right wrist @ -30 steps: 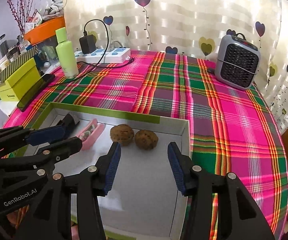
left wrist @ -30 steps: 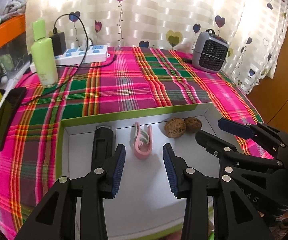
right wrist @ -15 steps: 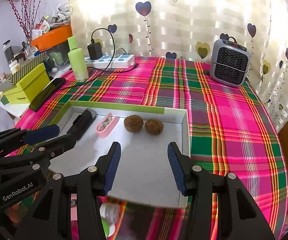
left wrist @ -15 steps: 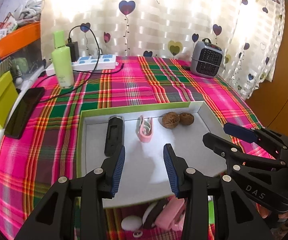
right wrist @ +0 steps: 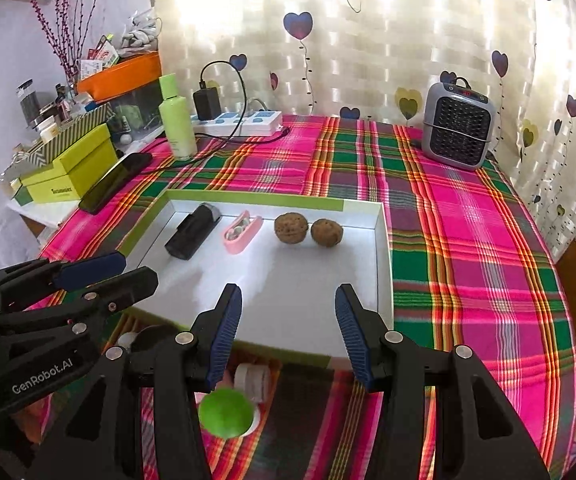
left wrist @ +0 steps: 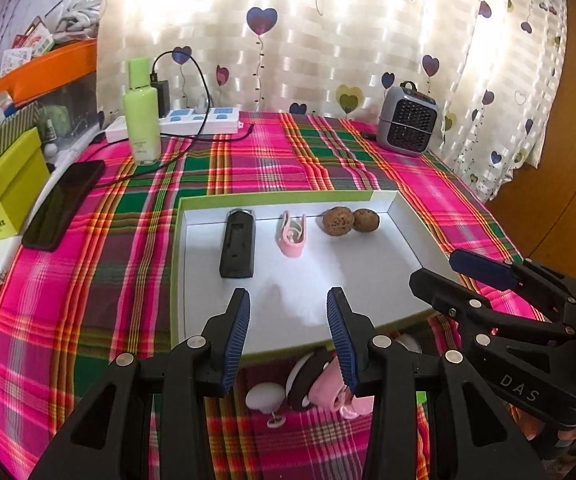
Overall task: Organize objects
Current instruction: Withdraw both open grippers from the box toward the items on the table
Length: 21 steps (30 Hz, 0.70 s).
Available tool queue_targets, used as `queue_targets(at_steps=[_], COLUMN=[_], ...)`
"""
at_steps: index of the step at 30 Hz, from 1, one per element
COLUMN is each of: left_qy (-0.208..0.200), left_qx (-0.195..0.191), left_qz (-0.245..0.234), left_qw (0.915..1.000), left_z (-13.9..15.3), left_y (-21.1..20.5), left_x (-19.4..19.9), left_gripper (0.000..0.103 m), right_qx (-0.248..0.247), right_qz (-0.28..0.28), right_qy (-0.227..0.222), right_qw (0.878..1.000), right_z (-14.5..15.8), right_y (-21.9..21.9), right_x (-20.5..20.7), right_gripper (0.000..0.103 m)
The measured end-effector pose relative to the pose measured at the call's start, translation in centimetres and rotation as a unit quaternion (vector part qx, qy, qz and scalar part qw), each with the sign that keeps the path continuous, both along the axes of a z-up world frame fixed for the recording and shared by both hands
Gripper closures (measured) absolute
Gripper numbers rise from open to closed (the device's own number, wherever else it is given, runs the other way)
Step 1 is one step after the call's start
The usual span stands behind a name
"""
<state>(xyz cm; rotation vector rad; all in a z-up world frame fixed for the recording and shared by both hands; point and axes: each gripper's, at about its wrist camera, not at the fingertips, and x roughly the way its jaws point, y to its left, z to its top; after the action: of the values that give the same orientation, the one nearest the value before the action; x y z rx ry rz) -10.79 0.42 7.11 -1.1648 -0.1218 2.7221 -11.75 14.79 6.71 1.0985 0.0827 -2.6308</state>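
White tray [left wrist: 404,240] is seen on the plaid cloth [left wrist: 87,280], with a black case [left wrist: 237,246], pink clip [left wrist: 292,234] and two walnuts [left wrist: 350,221] lined along its far wall. Left gripper [left wrist: 288,334] and right gripper [right wrist: 288,332] are held open and empty over its near edge.

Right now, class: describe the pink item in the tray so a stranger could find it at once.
Find the white tray on the plaid cloth. Along its far wall, the pink clip lies between a black block and two brown walnuts, the only pink thing inside.

Plaid pink-green tablecloth [left wrist: 279,160] — white tray [left wrist: 328,280]
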Motion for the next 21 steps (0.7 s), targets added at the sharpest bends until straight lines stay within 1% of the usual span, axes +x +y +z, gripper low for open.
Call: queue_targets(at_steps=[5, 10, 13, 21], left_qy=[0.018, 0.017, 0.012, 0.01], left_qx=[0.007, 0.016, 0.031, 0.039], left_qz=[-0.004, 0.004, 0.012, 0.017], left_qw=[0.9998, 0.9997, 0.9994, 0.999], left_z=[0.3, -0.1, -0.7, -1.9], left_y=[-0.7, -1.8, -2.9, -4.4], left_x=[1.6, 2.8, 3.4, 4.7], left_gripper=[0.064, 0.064, 0.064, 0.064], right_qx=[-0.004, -0.017, -0.021, -0.027], right_qz=[0.006, -0.002, 0.0, 0.01], right_qy=[0.001, -0.003, -0.007, -0.013], right_qw=[1.0, 1.0, 1.0, 1.0], right_z=[-0.1, -0.5, -1.0, -1.9], right_y=[0.0, 0.5, 0.7, 0.6], right_x=[1.1, 2.1, 2.7, 4.0], right_gripper=[0.053, 0.053, 0.053, 0.053])
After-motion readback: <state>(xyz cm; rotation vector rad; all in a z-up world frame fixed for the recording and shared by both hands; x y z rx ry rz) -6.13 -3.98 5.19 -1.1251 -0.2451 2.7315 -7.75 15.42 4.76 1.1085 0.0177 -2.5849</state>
